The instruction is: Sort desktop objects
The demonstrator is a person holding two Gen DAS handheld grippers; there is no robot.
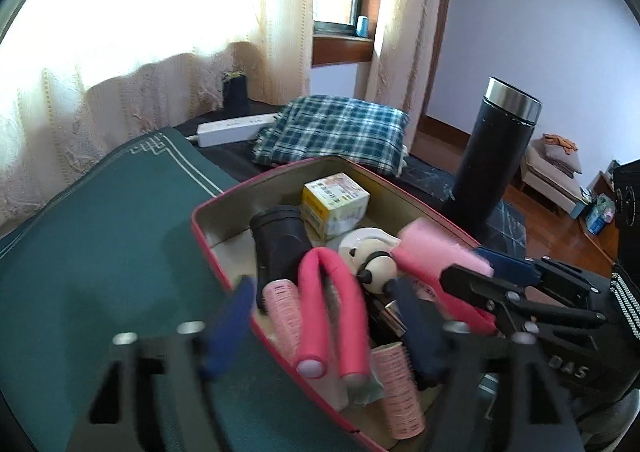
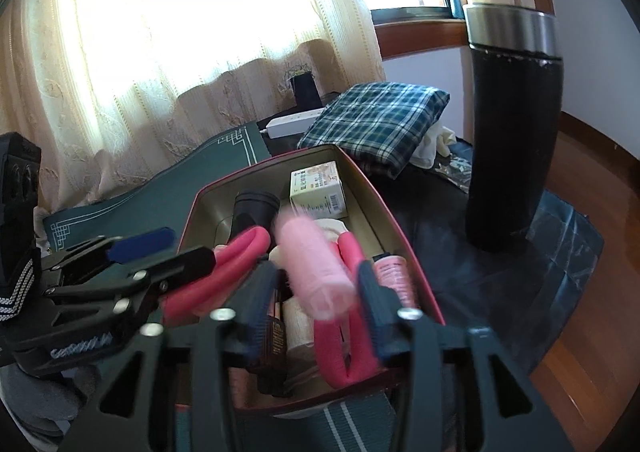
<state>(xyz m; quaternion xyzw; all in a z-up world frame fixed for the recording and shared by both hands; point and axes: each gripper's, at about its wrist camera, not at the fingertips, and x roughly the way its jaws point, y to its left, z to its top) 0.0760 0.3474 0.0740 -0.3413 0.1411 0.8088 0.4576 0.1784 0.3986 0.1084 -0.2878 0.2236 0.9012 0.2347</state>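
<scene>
- The right gripper (image 2: 316, 288) is closed on a pale pink fuzzy hair roller (image 2: 314, 268), which sits between its two blue-padded fingers above the open red-rimmed box (image 2: 384, 203); the left wrist view shows the same roller (image 1: 436, 252) hanging over the box's right side.
- The left gripper (image 1: 332, 328) has its jaws spread wide with nothing between the pads (one finger hangs over the green mat (image 1: 100, 232), the other over the box's contents).
- Inside the box: a bent hot-pink foam curler (image 1: 332, 312), ribbed light-pink rollers (image 1: 400, 392), a black cylinder (image 1: 280, 244), a small yellow-and-white carton (image 1: 336, 203) at the far end, and a white round item with black marks (image 1: 376, 264).
- The box (image 1: 208, 248) rests partly on the green mat, partly on the dark tabletop.
- A tall black flask (image 2: 512, 131) with a steel band stands upright right of the box, apart from it.
- Beyond the box lie a folded plaid cloth (image 1: 332, 131) and a white power strip (image 1: 236, 129).
</scene>
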